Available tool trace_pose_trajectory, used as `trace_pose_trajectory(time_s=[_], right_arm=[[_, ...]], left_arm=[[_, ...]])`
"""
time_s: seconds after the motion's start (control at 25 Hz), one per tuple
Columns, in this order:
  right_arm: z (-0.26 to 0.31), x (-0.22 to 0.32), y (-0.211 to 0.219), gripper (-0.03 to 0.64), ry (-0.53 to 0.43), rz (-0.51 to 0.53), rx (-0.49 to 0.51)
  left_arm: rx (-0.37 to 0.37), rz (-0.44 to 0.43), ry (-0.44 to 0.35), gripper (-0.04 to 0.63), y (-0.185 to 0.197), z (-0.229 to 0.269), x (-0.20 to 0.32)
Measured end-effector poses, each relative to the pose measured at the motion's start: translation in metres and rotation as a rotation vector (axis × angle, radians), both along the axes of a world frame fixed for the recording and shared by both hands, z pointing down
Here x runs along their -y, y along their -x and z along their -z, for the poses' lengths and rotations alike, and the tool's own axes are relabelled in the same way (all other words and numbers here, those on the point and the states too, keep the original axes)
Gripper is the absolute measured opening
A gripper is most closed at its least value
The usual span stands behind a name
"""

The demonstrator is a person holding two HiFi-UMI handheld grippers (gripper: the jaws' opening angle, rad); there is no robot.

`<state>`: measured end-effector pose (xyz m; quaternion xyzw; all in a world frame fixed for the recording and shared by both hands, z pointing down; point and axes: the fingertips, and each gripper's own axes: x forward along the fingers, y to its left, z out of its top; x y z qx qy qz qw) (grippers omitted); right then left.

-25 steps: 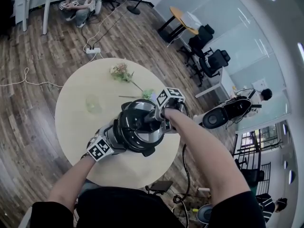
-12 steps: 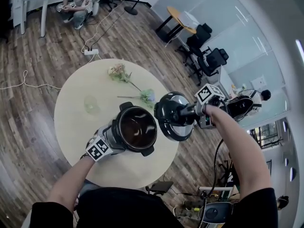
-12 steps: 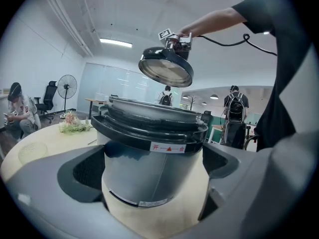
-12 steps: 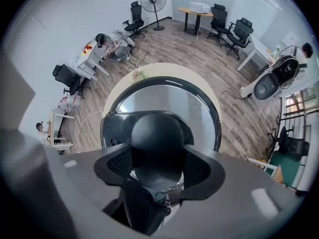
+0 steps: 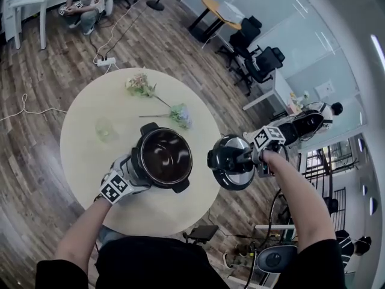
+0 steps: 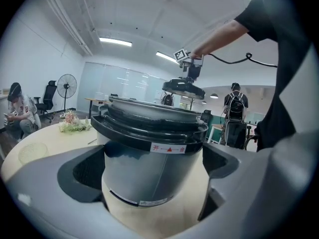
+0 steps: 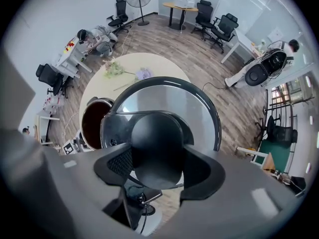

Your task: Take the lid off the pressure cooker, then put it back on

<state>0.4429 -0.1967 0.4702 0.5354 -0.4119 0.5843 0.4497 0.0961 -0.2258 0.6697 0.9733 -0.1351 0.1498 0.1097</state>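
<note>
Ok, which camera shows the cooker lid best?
The right gripper view: the lid fills it, knob clamped between the jaws of the right gripper. The head view shows it small beside the open cooker; the left gripper view shows it far off, edge-on.

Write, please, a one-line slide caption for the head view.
Right hand-held gripper holds the lid aloft beside the open pressure cooker, gripped by the left hand-held gripper.

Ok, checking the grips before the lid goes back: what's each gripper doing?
Left gripper: closed on the pressure cooker body.
Right gripper: closed on the knob of the lid.
</note>
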Motion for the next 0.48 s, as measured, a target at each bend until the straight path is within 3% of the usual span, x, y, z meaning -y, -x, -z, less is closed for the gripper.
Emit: trace_pose_trajectory(time_s=[0.48], right_arm=[[-0.184, -0.051, -0.031, 0.287, 0.008, -0.119, 0.041]], left_arm=[[0.035, -0.005, 0.006, 0.589, -0.005, -0.005, 0.002]])
